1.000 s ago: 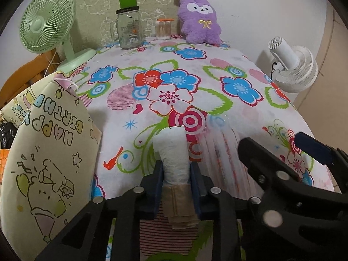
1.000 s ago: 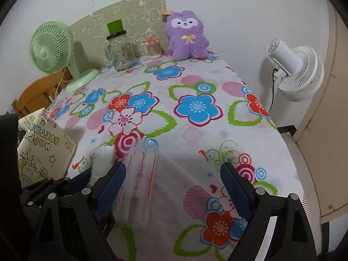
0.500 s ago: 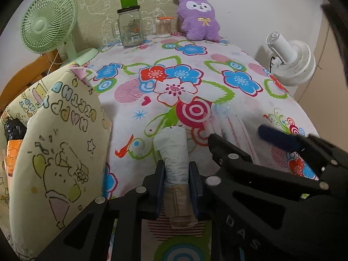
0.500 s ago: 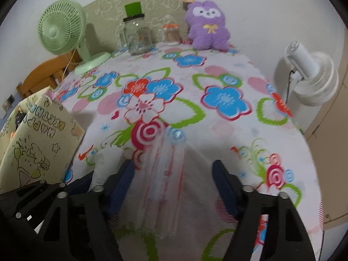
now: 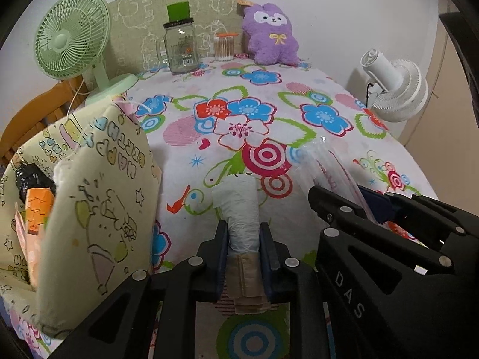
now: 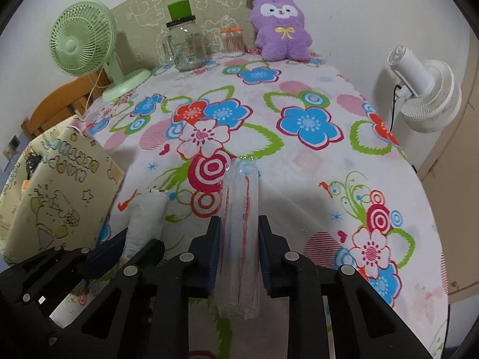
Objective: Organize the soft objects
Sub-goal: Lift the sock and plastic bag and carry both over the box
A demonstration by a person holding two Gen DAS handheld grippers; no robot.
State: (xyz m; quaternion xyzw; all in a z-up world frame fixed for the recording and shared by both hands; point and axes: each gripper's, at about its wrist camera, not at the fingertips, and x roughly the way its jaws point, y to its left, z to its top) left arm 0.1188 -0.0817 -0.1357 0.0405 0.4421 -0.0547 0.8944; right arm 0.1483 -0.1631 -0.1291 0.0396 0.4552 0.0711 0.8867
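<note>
A white roll of thin plastic (image 5: 239, 206) with a tan paper band sits between the pads of my left gripper (image 5: 242, 230), which is shut on it just above the flowered tablecloth (image 5: 299, 89). To its right, my right gripper (image 6: 239, 227) is closing its jaws on a long clear plastic pack with red print (image 6: 241, 197), and both pads touch its sides. The two grippers are side by side, the left gripper (image 6: 128, 239) low at the left of the right wrist view. A yellow "Happy Birthday" gift bag (image 5: 98, 197) stands open at the table's left edge.
A purple plush toy (image 5: 271, 34), a glass jar with a green lid (image 5: 181, 48) and a tub of cotton swabs (image 5: 224, 46) line the far edge. A green fan (image 5: 71, 48) stands at the back left. A white fan (image 5: 395, 89) stands off the right edge.
The right gripper's wide jaws have come together around the clear pack, and it has shifted left, close beside the left gripper. The left gripper still holds the white roll.
</note>
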